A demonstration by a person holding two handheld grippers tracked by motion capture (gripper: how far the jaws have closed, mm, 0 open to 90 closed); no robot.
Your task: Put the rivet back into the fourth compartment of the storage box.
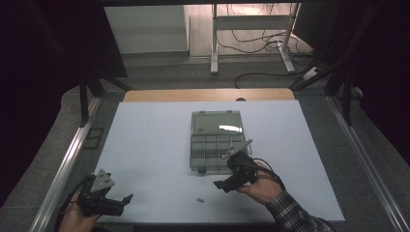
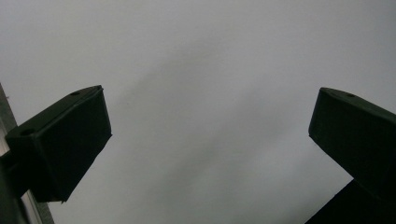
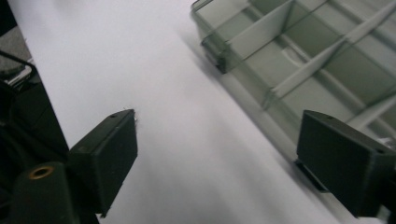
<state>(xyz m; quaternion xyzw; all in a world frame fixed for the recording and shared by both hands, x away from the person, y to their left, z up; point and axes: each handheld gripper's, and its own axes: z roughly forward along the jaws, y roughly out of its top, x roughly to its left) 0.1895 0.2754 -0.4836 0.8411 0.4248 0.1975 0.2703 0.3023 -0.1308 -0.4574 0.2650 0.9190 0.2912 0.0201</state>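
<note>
**Surroundings of the white table**

A white table top [image 1: 145, 145] is backed by a wooden strip [image 1: 208, 94] at its far edge. A white desk frame [image 1: 251, 29] is seen beyond, with cables [image 1: 251, 41] trailed across the floor. Grey carpet [image 1: 48, 154] is laid on both sides.

Clear divided box [image 1: 216, 146], lid open, mid-table; compartments seemingly empty.

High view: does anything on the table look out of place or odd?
One thing: a tiny dark part lies loose on the white table, apart from the open compartment box, whose visible compartments look empty. The box itself sits square and looks undamaged. Both grippers are open and hold nothing.
</note>
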